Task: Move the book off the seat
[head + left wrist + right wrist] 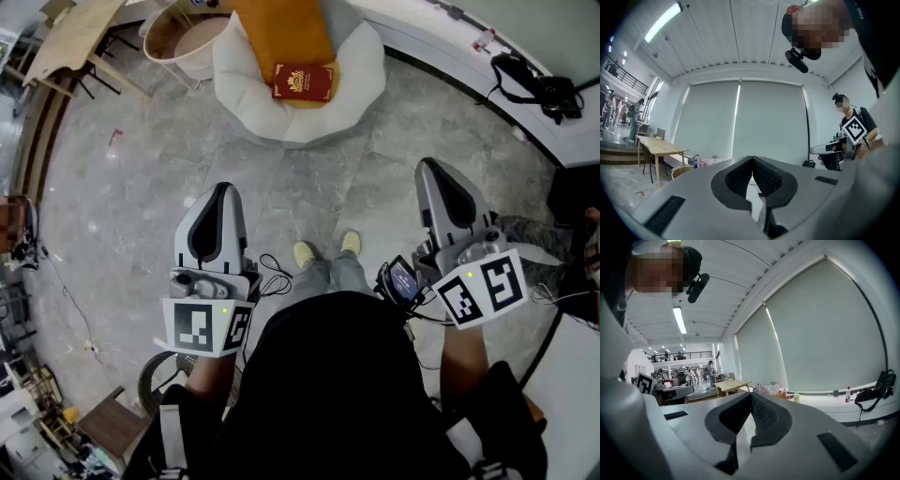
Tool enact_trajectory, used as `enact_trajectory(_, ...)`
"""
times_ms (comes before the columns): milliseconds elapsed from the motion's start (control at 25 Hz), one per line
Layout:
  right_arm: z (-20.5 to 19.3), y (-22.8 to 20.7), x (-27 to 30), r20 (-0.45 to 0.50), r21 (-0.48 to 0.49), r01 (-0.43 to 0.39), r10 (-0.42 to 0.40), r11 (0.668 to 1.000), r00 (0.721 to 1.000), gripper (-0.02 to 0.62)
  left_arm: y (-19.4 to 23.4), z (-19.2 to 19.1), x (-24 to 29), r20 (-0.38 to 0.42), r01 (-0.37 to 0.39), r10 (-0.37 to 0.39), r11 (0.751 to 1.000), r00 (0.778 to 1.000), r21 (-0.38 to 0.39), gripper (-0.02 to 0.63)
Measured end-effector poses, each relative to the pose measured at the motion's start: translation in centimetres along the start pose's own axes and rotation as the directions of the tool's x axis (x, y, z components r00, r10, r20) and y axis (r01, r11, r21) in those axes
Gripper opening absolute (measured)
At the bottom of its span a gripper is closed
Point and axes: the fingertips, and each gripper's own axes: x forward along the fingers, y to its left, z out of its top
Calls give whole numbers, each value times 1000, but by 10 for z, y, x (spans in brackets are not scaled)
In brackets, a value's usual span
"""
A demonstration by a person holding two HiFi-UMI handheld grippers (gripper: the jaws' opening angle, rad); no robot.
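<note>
A dark red book [303,82] with a gold emblem lies on the white round seat [364,86], resting on the end of an orange cushion [283,36]. My left gripper [218,190] hangs well short of the seat, over the floor, jaws shut and empty. My right gripper [431,169] is held to the right of the seat, also shut with nothing in it. In the left gripper view the pads [765,177] meet at the tips [752,159]; in the right gripper view the pads [765,414] touch as well [750,395]. Neither gripper view shows the book.
A round tub [183,36] stands left of the seat, a wooden table [75,36] beyond it. A low white ledge [469,58] runs along the right with a black bag [534,86]. My feet [326,250] stand on grey marble floor. Cables [272,274] trail near the left gripper.
</note>
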Motion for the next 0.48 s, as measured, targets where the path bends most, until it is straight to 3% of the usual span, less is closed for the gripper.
enact_trajectory(480, -14, 33, 2, -4, 22, 28, -27, 999, 1000, 14, 17, -3, -20, 3, 33, -33, 999, 999, 13, 11)
